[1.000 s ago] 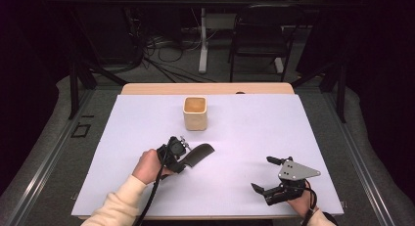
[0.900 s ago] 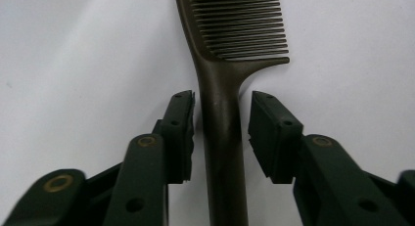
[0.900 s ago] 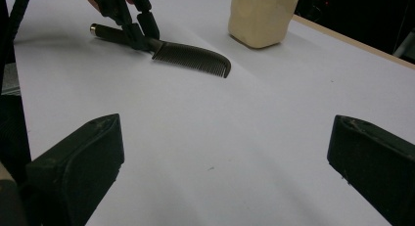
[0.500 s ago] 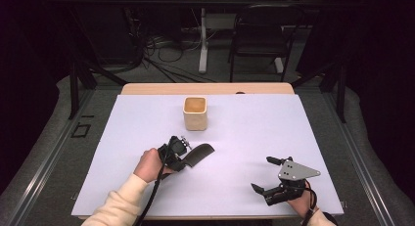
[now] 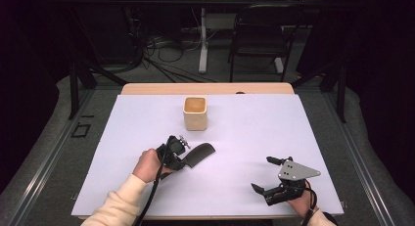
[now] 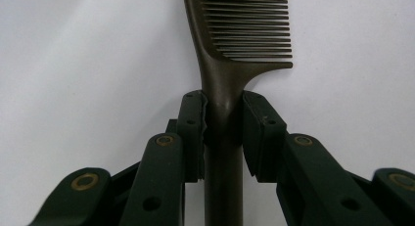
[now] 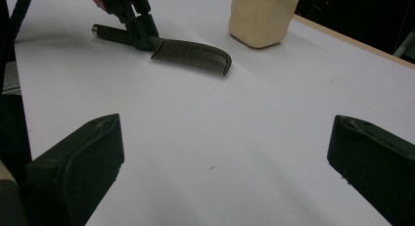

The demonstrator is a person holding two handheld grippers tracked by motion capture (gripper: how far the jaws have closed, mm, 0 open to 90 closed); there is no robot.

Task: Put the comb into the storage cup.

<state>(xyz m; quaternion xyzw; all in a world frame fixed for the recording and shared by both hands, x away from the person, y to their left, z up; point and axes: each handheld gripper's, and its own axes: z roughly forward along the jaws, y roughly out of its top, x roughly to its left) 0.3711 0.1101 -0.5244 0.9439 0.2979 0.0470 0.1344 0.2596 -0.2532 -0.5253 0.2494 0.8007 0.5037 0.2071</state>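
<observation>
A dark comb (image 5: 199,153) lies flat on the white table, teeth end pointing right and away from me. My left gripper (image 5: 182,160) has just been closing its jaws, and the comb's handle sits between them. In the left gripper view both pads (image 6: 193,123) press on the handle of the comb (image 6: 222,74), just behind the teeth. My right gripper (image 5: 261,173) rests near the front right of the table, jaws wide apart and empty. In the right gripper view the comb (image 7: 191,54) and the left gripper (image 7: 139,33) lie ahead at upper left.
A cream square cup (image 5: 195,113) stands upright behind the comb, toward the back middle of the white table cover (image 5: 274,123). In the right gripper view the cup (image 7: 262,15) is at top right. A wooden edge runs along the table's back.
The left gripper's jaws have drawn in around the comb's handle. Neither hand has shifted, and the comb lies where it was.
</observation>
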